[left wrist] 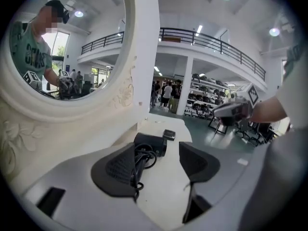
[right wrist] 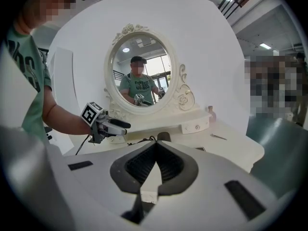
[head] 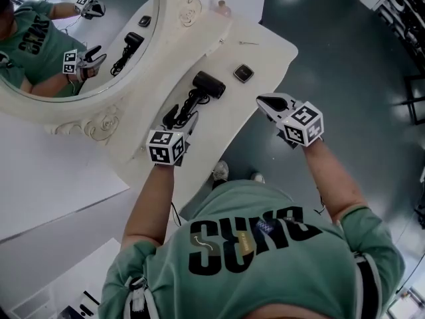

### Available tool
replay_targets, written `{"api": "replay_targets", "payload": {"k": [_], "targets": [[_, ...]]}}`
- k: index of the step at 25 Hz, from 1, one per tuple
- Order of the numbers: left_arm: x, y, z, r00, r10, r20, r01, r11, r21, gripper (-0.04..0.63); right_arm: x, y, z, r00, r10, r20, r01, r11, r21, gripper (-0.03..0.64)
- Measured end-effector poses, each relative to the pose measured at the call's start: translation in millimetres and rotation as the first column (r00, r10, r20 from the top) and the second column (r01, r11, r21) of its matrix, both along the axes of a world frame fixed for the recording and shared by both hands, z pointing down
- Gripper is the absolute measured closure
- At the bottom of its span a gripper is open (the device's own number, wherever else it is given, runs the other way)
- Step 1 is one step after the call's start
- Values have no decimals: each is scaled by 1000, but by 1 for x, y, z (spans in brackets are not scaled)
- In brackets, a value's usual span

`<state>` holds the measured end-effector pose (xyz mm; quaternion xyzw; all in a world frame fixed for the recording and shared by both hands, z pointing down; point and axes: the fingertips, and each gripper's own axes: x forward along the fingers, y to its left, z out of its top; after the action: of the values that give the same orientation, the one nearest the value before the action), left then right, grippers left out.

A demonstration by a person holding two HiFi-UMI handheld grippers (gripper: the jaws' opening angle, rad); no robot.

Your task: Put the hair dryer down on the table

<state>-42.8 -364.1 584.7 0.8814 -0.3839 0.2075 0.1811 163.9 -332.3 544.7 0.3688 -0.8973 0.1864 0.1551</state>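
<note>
Only shirt print (head: 249, 234), illegible; hair dryer (head: 209, 85) on table (head: 265, 52).

Green shirt (head: 249, 241): large dark block letters, seemingly "SUNS"; middle letters uncertain. Same lettering shows reversed in the mirror (head: 119, 12).

Head view steeply down; 3 views share table (head: 265, 48).

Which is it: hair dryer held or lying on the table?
Lying: hair dryer rests on the table; left gripper open, not clamping it.
</note>
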Motion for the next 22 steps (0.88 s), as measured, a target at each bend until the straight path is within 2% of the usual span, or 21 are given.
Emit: {"api": "replay_targets", "payload": {"k": [5, 10, 13, 17, 22], "targets": [[18, 43, -54, 992, -4, -124, 11, 998, 63, 316, 9, 31, -31, 999, -32, 36, 31, 999, 31, 623], [36, 99, -105, 967, -3, -256, 37, 991, 127, 442, 15, 60, -62, 996, -69, 58, 65, 996, 65, 623], [38, 131, -125, 946, -10, -324, 64, 986, 156, 521, 15, 78, -72, 994, -94, 64, 89, 993, 75, 623], [31, 161, -140, 914, -39, -403, 110, 982, 155, 579, 13, 101, -79, 992, -103, 72, 97, 992, 76, 623], [18, 180, -154, 874, 7, -485, 82, 984, 161, 584, 5, 119, -87, 994, -69, 84, 63, 996, 63, 623]]}}
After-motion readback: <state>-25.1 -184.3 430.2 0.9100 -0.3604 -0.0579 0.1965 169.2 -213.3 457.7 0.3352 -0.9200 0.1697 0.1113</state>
